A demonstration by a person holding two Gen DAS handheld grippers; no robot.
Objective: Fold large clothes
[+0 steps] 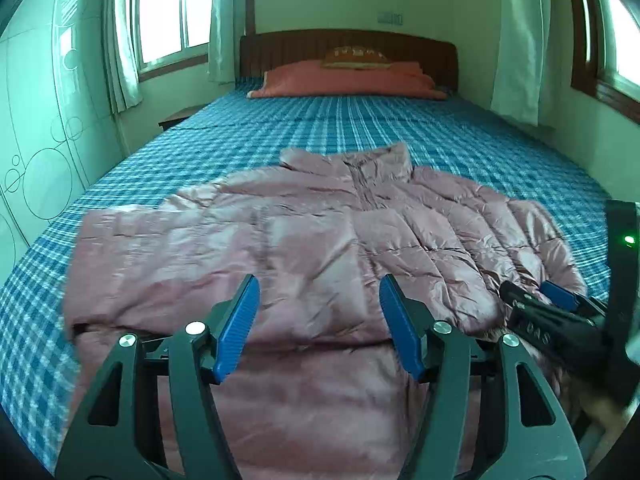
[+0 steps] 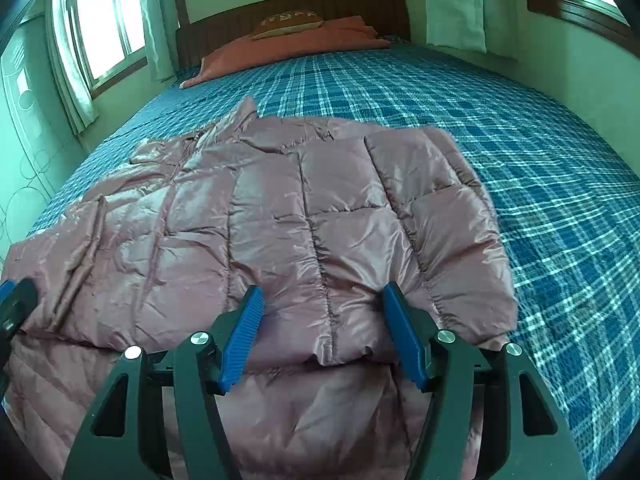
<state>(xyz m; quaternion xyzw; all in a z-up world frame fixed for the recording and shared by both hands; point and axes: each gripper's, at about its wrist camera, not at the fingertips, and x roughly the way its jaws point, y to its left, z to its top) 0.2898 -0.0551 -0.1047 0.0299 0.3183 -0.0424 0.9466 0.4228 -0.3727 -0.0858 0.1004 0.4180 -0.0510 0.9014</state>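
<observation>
A large pink quilted jacket point(image 1: 320, 224) lies spread on the bed, collar toward the headboard, zip side up. Both sleeves look folded in over the body. My left gripper point(image 1: 319, 284) hovers open over the jacket's lower left part, with only fabric below the blue pads and nothing pinched. My right gripper point(image 2: 323, 292) stands open just above the jacket point(image 2: 280, 200), over the folded right sleeve's cuff end. The right gripper point(image 1: 532, 294) also shows at the right edge of the left wrist view, low over the jacket. A piece of the left gripper point(image 2: 12, 300) shows at the left edge of the right wrist view.
The bed's blue plaid sheet point(image 1: 360, 128) stretches far beyond the jacket. An orange pillow point(image 1: 348, 80) lies by the dark wooden headboard point(image 1: 348, 46). Curtained windows point(image 1: 172, 12) stand on both sides, a pale wardrobe point(image 1: 44, 120) on the left.
</observation>
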